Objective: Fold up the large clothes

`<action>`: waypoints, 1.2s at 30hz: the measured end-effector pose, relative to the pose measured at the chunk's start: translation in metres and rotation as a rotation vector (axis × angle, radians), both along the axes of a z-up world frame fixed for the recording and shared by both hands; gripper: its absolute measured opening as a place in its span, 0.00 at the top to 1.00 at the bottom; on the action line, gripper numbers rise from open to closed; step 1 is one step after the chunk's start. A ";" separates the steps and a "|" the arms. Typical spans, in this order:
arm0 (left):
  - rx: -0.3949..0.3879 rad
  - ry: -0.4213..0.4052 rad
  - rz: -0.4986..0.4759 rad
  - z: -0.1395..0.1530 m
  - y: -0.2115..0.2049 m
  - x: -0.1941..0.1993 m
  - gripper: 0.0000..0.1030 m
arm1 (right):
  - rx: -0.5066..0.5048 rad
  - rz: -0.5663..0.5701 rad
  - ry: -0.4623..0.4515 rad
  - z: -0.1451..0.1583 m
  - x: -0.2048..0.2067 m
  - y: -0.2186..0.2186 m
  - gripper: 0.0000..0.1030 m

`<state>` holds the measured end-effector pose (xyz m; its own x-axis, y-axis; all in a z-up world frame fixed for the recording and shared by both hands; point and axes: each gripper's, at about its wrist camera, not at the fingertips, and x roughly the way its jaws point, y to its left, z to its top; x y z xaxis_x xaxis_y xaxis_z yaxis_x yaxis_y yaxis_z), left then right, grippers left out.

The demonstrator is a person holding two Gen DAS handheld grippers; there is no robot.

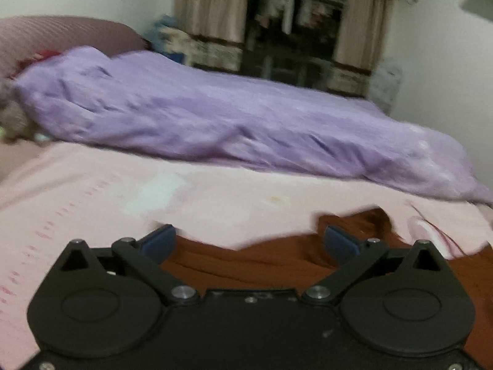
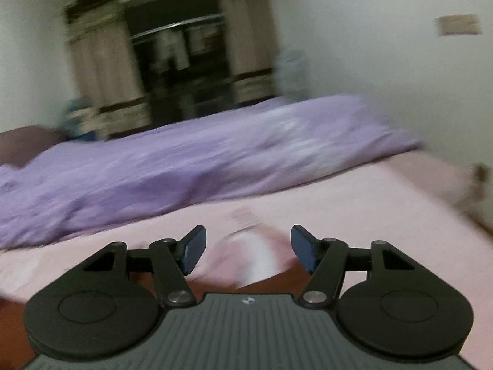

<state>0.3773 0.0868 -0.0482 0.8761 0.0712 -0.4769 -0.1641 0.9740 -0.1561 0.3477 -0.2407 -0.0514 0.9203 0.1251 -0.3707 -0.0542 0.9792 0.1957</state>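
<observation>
Left gripper (image 1: 249,242): jaws spread wide, blue pads (image 1: 158,240) well apart; nothing pinched between them.
Right gripper (image 2: 248,248): jaws apart, narrower than the left; nothing clamped. Pale pink fabric visible in the gap, contact not evident.
Rust-brown garment (image 1: 246,262): lying on the bed directly under and ahead of the left gripper; far edge ragged, one peak rising near the right-side pad. Lower part hidden behind the gripper body, full outline not traceable.
Same garment, right wrist view (image 2: 283,277): only small patches showing beneath the linkages and at the lower left corner; most of it covered by the gripper.
Pink bedsheet (image 1: 92,197): beneath the garment; faint red marks near the left edge, too smeared to read.
Pink striped fabric (image 1: 431,234): just beside the garment's right end; identity unclear, cut off by the gripper.
Purple blanket (image 1: 215,123): bunched along the far side of the bed, apart from the garment.
Pillow (image 1: 61,34): at the far left, partly behind the blanket.
Wardrobe (image 1: 295,30): against the back wall, contents blurred beyond recognition.
Image quality: both views motion-blurred; fine detail unreliable.
</observation>
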 end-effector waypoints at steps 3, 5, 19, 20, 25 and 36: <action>0.001 0.050 -0.057 -0.022 -0.025 0.017 0.00 | -0.104 0.114 0.050 -0.024 -0.001 0.052 0.27; 0.022 0.099 -0.072 -0.040 -0.035 0.031 0.00 | -0.168 0.147 0.093 -0.046 0.002 0.079 0.27; 0.120 0.155 -0.075 -0.084 -0.055 0.055 0.00 | -0.261 0.140 0.169 -0.081 0.012 0.104 0.25; 0.117 0.167 -0.077 -0.080 -0.053 0.051 0.00 | -0.259 0.141 0.172 -0.076 0.010 0.103 0.26; 0.137 0.081 -0.084 -0.040 -0.037 0.025 0.00 | -0.253 0.160 0.155 -0.048 0.005 0.087 0.28; 0.025 0.208 0.160 -0.100 0.051 0.049 0.00 | -0.229 0.009 0.205 -0.087 0.041 0.047 0.29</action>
<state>0.4268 0.1375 -0.1485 0.7359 0.2153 -0.6419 -0.3428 0.9361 -0.0791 0.3886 -0.1940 -0.1389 0.8228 0.0244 -0.5678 -0.0454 0.9987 -0.0228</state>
